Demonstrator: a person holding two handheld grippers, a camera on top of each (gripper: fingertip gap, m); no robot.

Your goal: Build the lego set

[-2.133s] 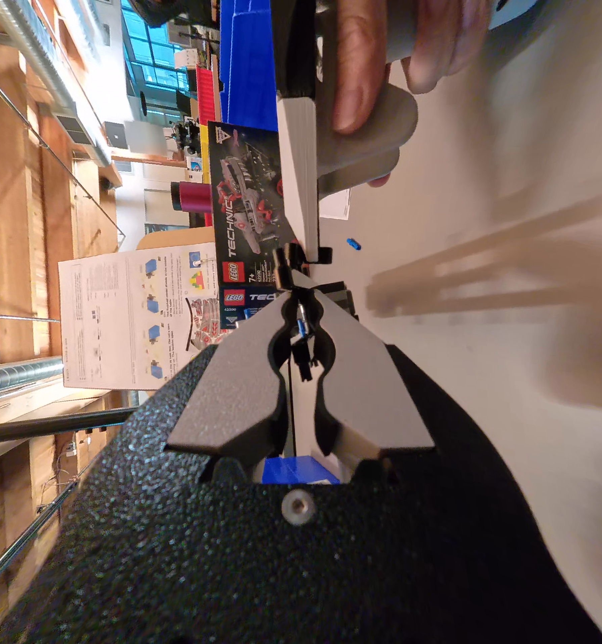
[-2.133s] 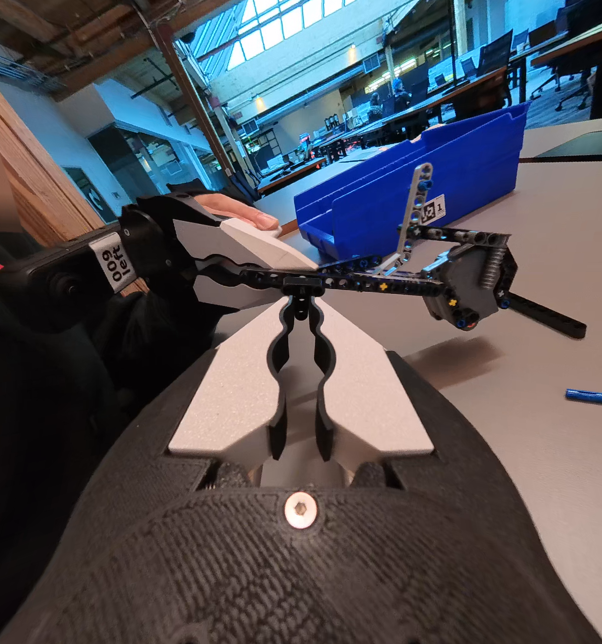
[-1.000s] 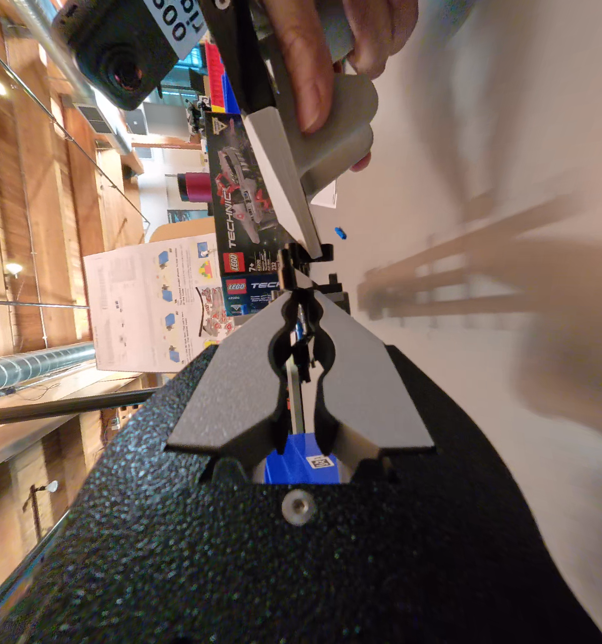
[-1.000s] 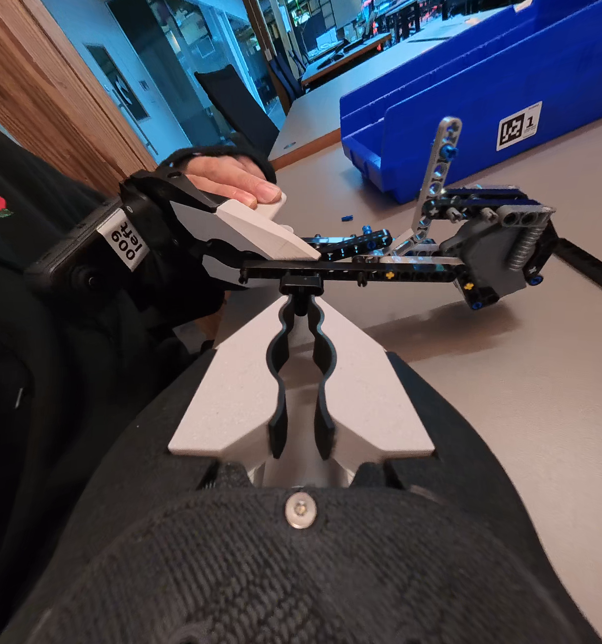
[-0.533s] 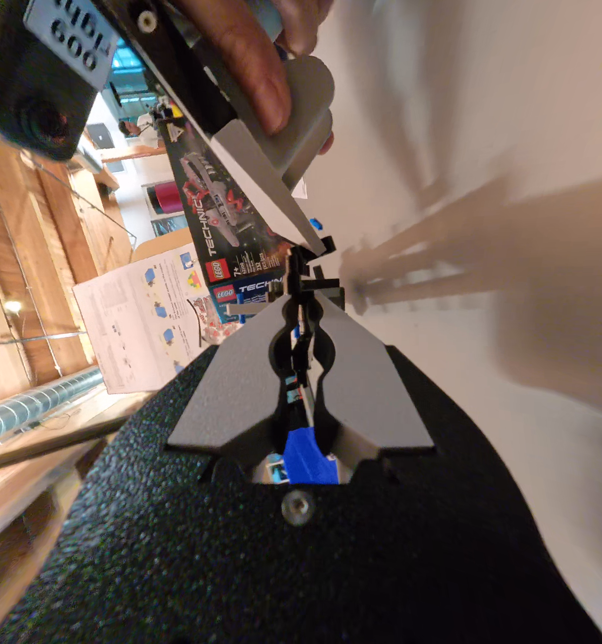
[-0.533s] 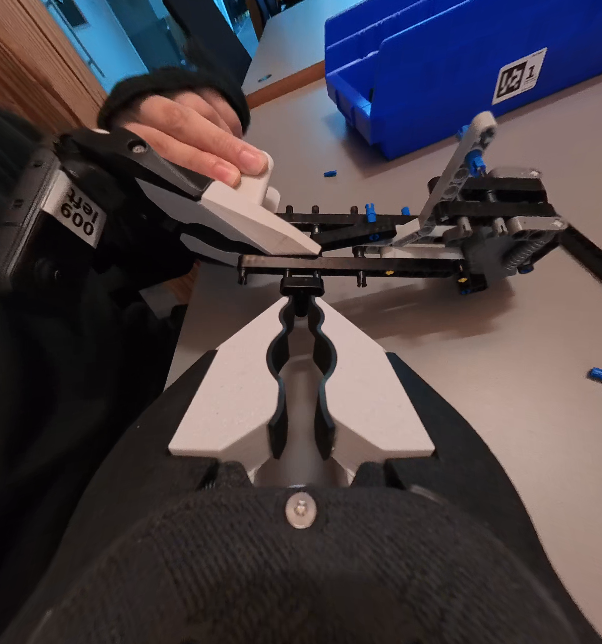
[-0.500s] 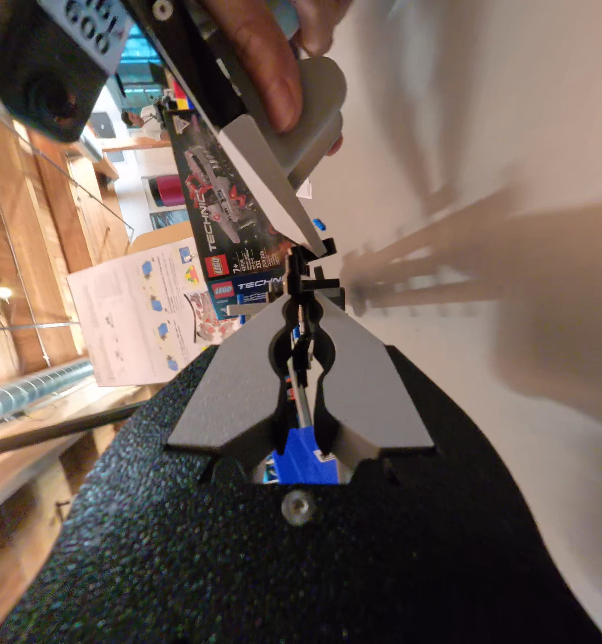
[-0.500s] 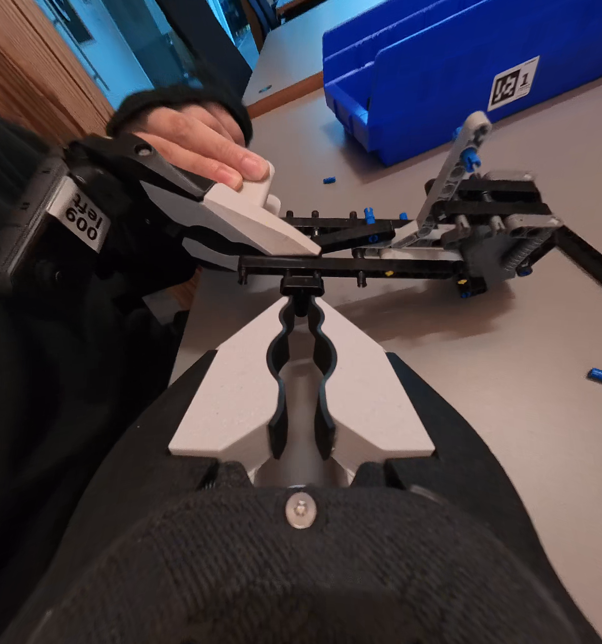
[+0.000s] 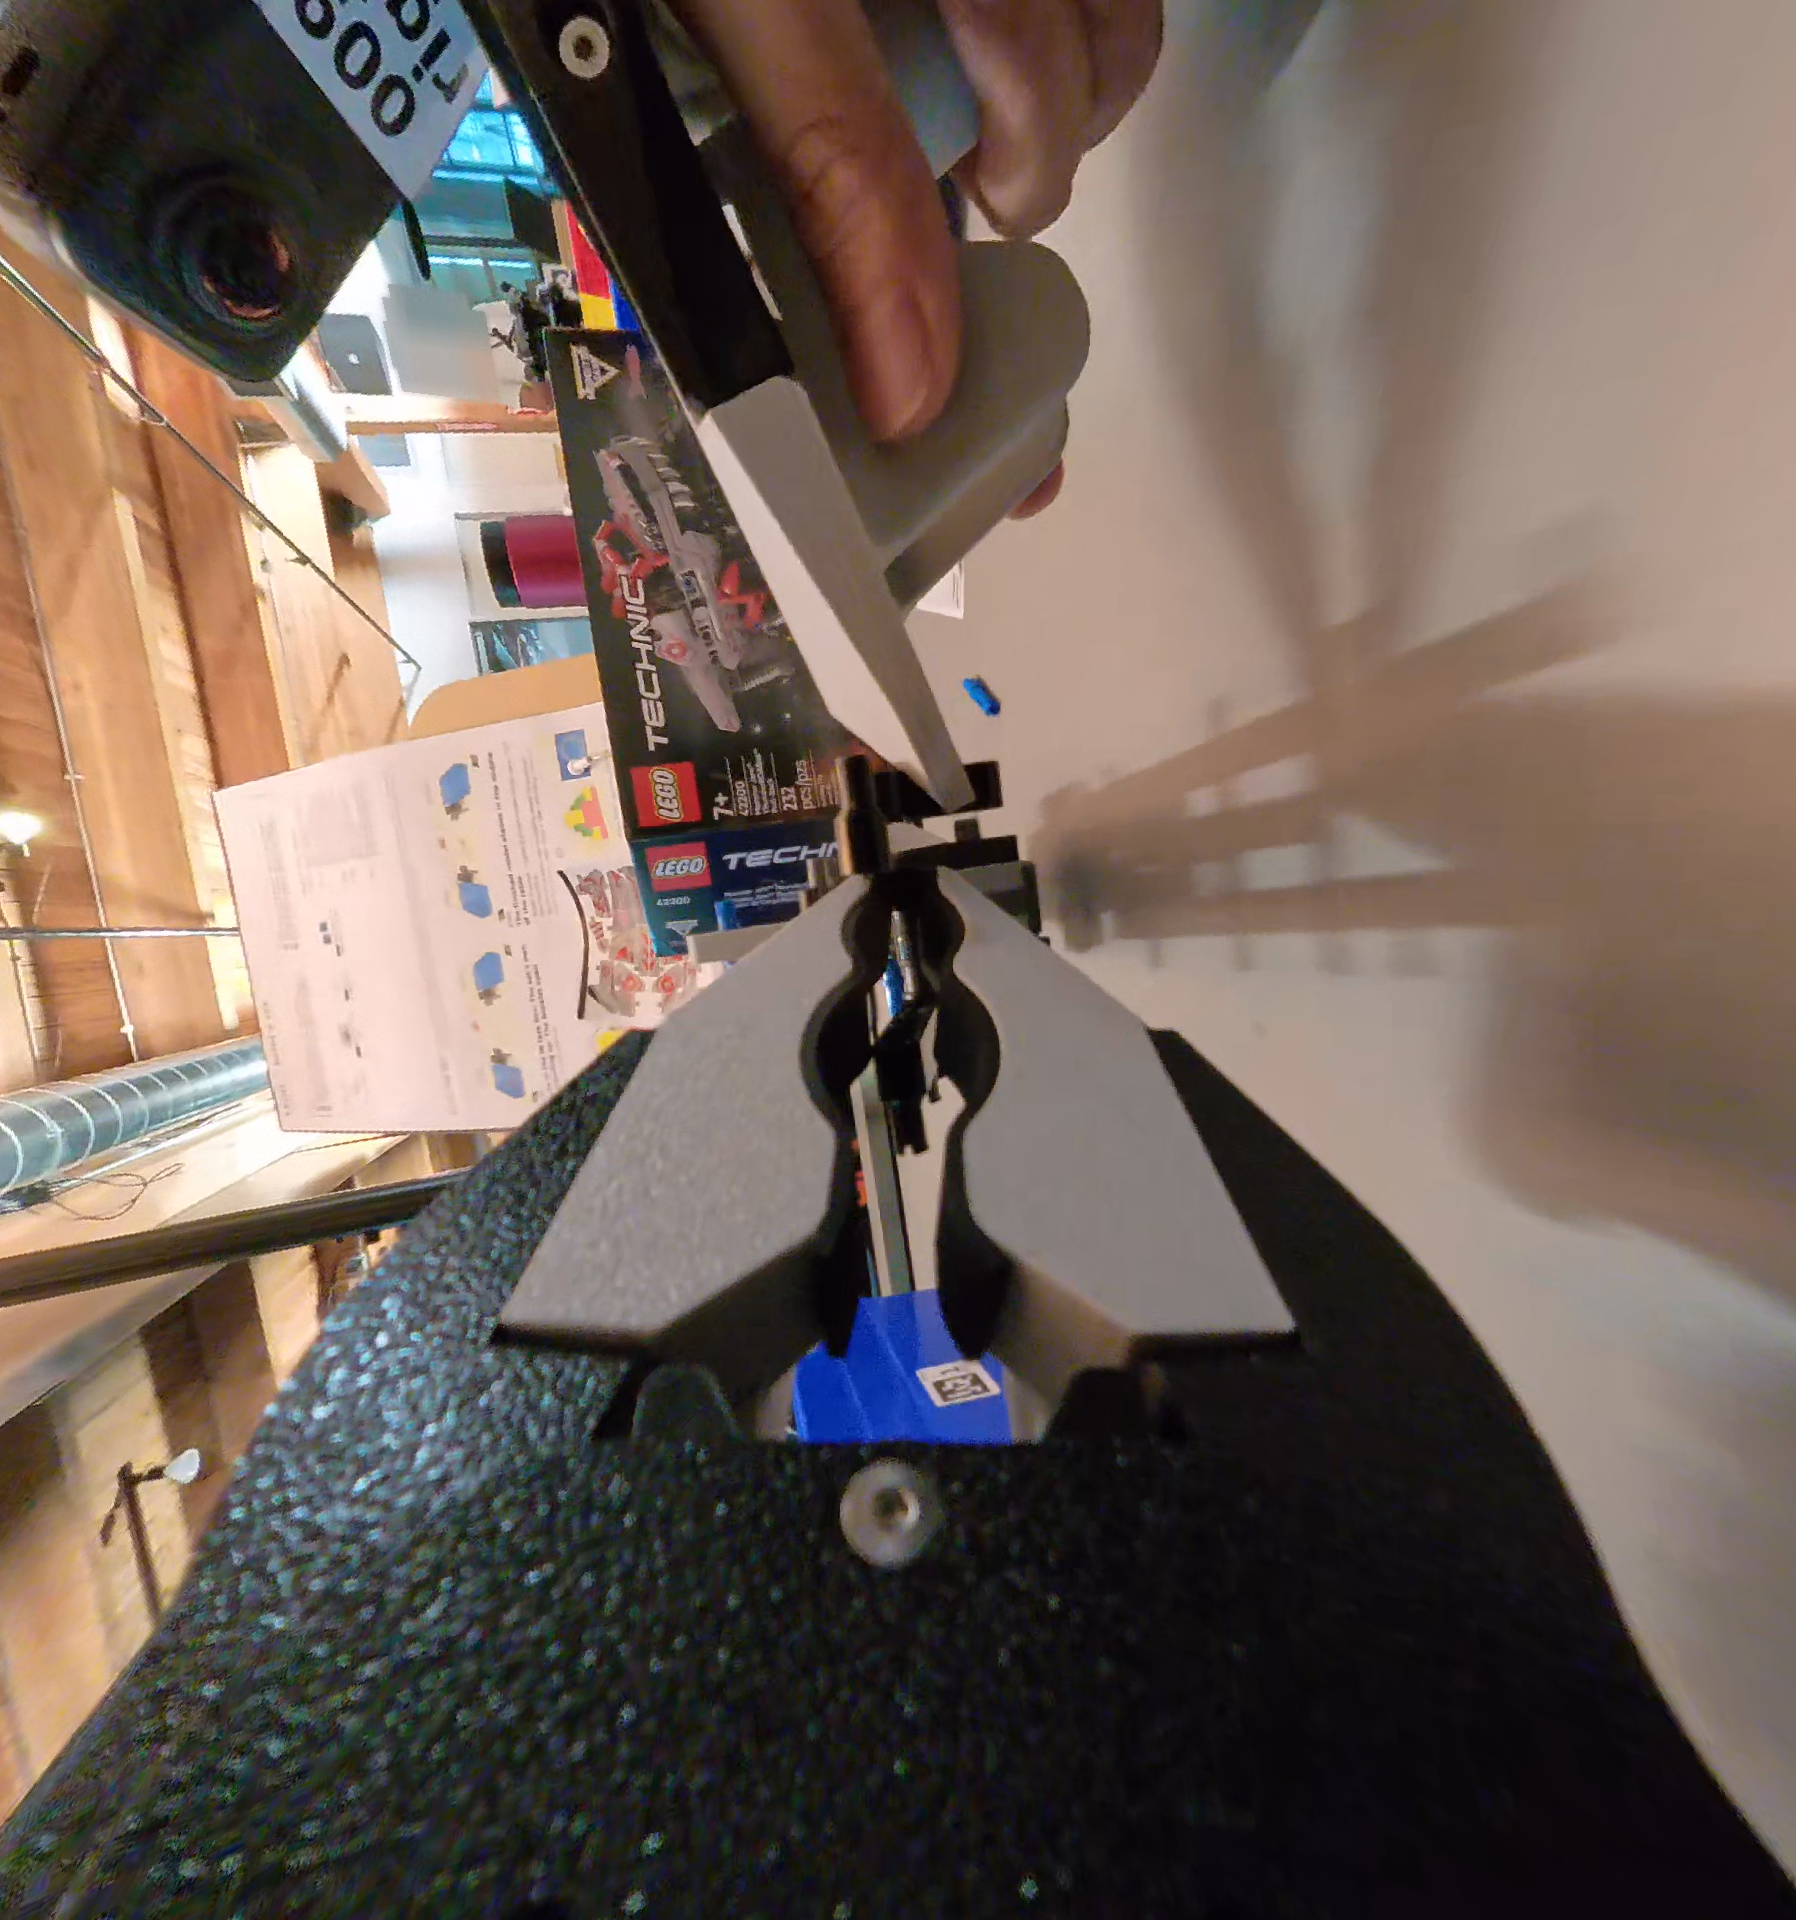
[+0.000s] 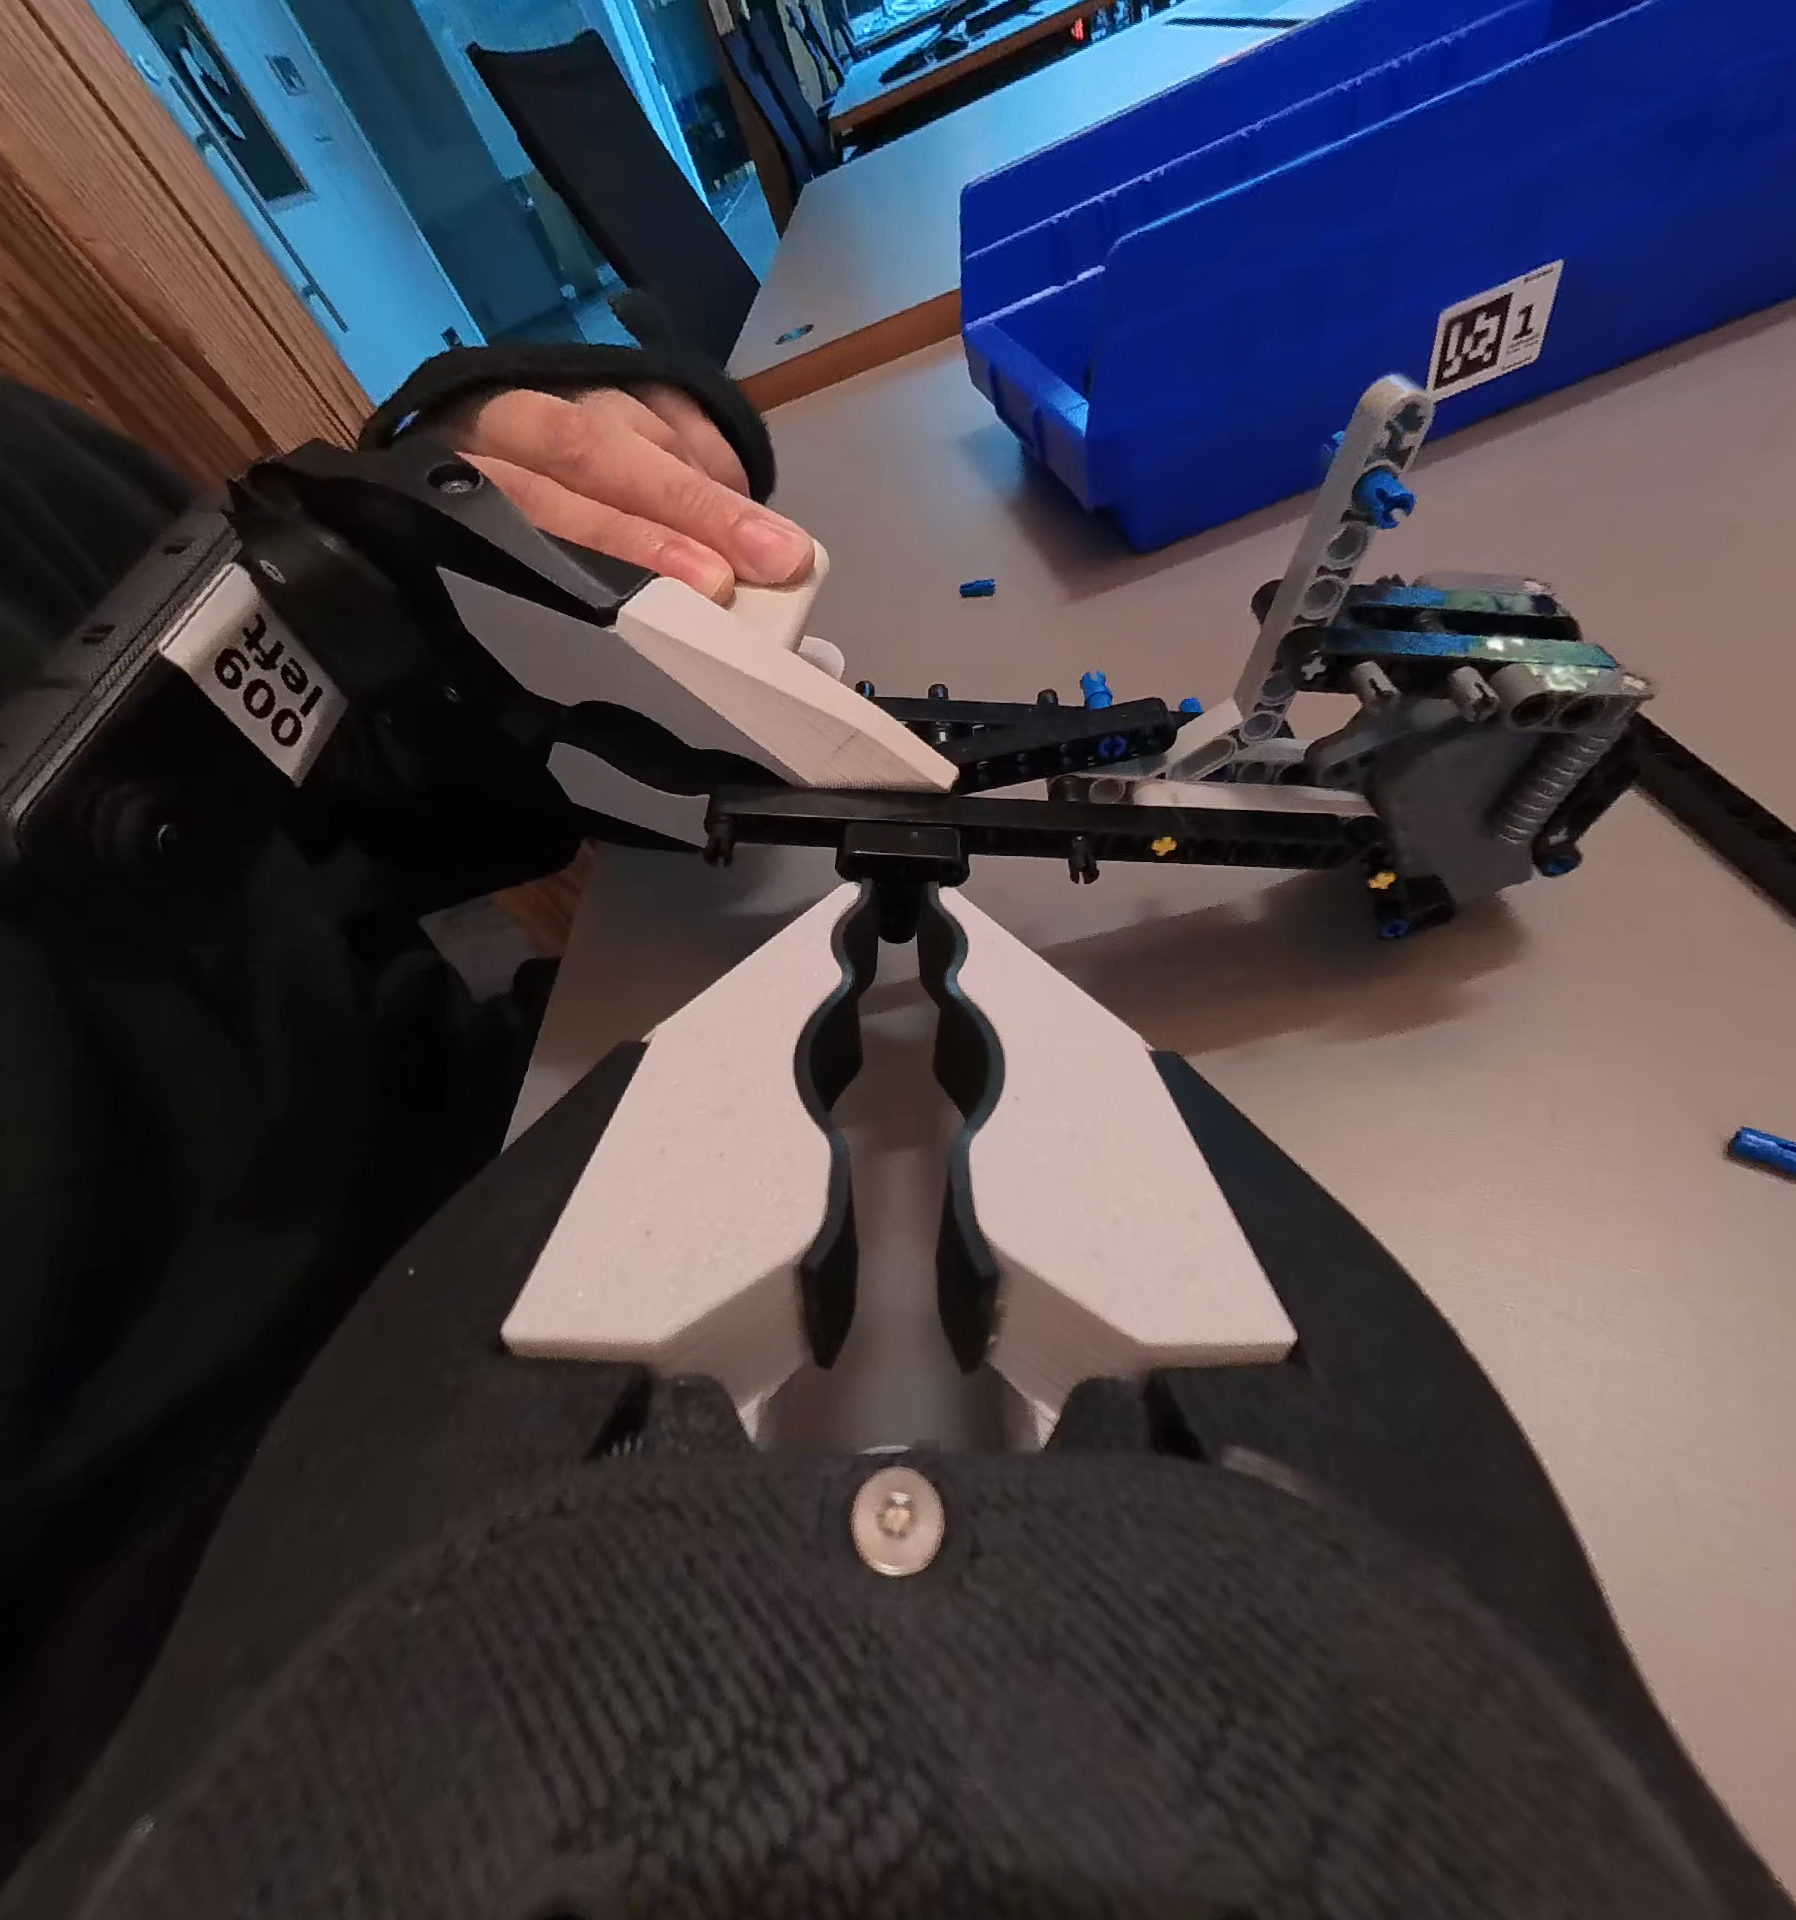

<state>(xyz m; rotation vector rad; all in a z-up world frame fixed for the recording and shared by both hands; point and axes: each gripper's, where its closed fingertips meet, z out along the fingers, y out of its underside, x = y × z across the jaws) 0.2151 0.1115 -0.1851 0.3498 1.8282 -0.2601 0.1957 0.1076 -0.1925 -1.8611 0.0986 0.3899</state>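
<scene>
right claw [image 10: 896,914] is pinched shut on a small black connector [image 10: 902,844] pressed against the long black beam [image 10: 1039,826] of the lego build [image 10: 1434,748]. left claw [image 10: 873,774] is clamped on that beam's near end, with the far end of the build resting on the grey surface [image 10: 1445,1195]. a grey liftarm [image 10: 1330,561] tilts up out of the build. behind it a blue bin [image 10: 1341,270] sits toward the far edge, a loose blue pin [image 10: 977,588] in front of it, a blue axle [image 10: 1793,1160] off by the right edge. in the left wrist view, the lego box [image 9: 686,665] and instruction sheet [image 9: 406,925] stand past the claws.
</scene>
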